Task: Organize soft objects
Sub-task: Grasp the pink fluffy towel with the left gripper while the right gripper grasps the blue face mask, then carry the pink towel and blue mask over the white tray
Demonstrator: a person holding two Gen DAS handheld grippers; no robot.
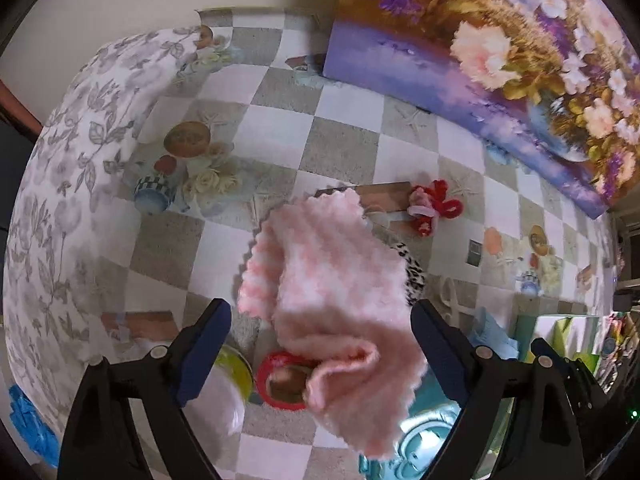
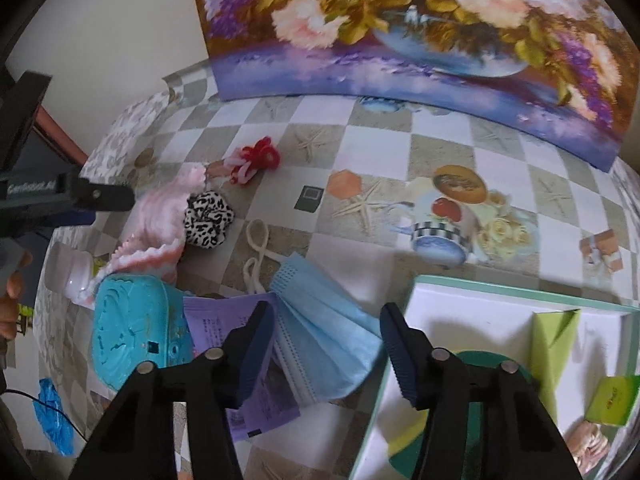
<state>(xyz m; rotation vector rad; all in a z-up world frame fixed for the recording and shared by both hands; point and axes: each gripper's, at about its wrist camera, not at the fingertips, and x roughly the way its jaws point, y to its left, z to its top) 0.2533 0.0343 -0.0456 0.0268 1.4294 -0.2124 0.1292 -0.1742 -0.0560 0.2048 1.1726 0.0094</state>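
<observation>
The table (image 2: 400, 152) is covered with a checked cloth printed with starfish and tea sets. A large flower painting (image 2: 400, 32) stands along its far edge.

At the near right, a white box with a mint-green rim (image 2: 520, 285) holds a lime-green folded card (image 2: 554, 340) and a small green packet (image 2: 612, 400).

A pink fluffy cloth (image 1: 332, 300) lies crumpled on the table. It partly covers a red-rimmed round object (image 1: 280, 380) and touches a leopard-print scrunchie (image 2: 208, 218). A turquoise plastic case (image 2: 136, 328) sits just beside the cloth.

A blue face mask (image 2: 332, 332) lies on a purple leaflet (image 2: 256, 400), between the case and the box. Its white ear loops (image 2: 258, 240) trail toward the far side.

A red and pink scrunchie (image 2: 256, 160) lies apart, farther back.

Left gripper (image 1: 320, 316): jaws spread wide, one on each side of the pink cloth. The pads do not press on it.

Right gripper (image 2: 328, 322): jaws partly apart, positioned over the face mask. The mask is between the fingers, with no pad contact visible.
</observation>
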